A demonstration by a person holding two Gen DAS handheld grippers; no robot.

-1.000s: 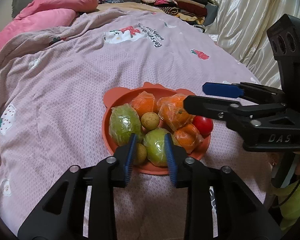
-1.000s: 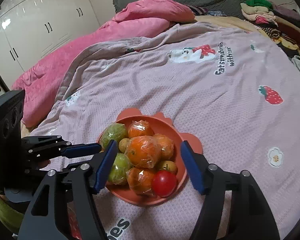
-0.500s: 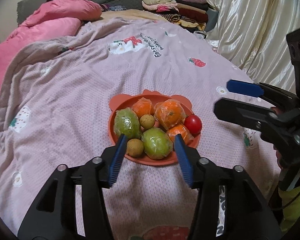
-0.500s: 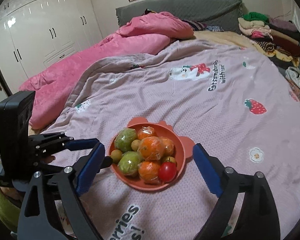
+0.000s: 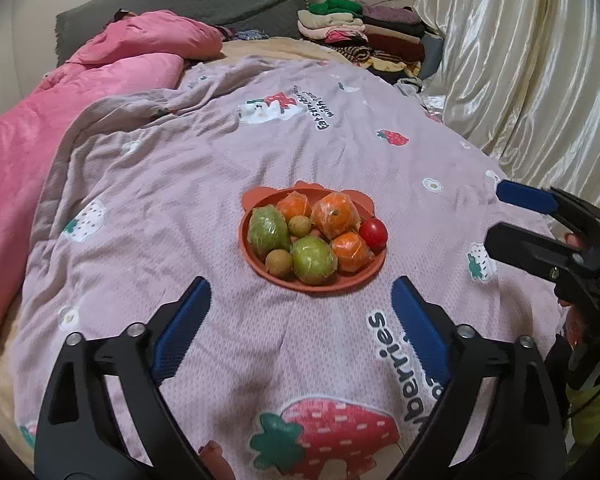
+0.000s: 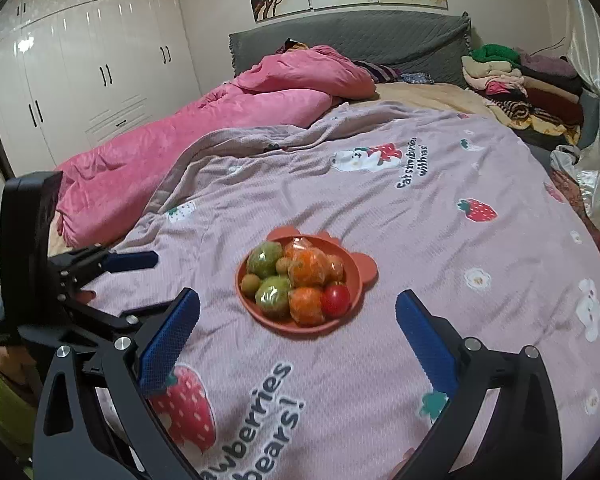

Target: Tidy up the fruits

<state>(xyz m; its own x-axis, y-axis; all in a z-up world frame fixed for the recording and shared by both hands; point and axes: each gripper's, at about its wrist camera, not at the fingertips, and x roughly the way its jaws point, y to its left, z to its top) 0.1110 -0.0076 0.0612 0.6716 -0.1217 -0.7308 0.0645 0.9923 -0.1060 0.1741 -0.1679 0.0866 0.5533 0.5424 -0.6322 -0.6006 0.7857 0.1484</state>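
Observation:
An orange-red plate [image 5: 247, 240] with small ears rests on the pink strawberry blanket. It holds two wrapped green fruits [image 5: 314, 260], three wrapped oranges [image 5: 336, 214], a red tomato [image 5: 373, 232] and small tan round fruits [image 5: 278, 262]. My left gripper [image 5: 300, 292] hovers just short of the plate's near rim. Its jaws are opening, and nothing is between them. In the right wrist view the plate [image 6: 358, 276] and tomato [image 6: 335, 299] lie beyond my right gripper [image 6: 298, 304]. Those jaws are also opening and hold nothing.
A pink duvet [image 6: 240, 112] is bunched at the far left of the bed. Folded clothes [image 5: 364, 28] are stacked at the far right by a grey headboard [image 6: 360, 36]. Cream curtains [image 5: 520, 60] hang along the right edge. White wardrobes [image 6: 80, 80] line the left wall.
Both grippers have drawn back and up from the plate, which now looks smaller. The left jaws, close around the front green fruit before, have spread wide. The right jaws widened too.

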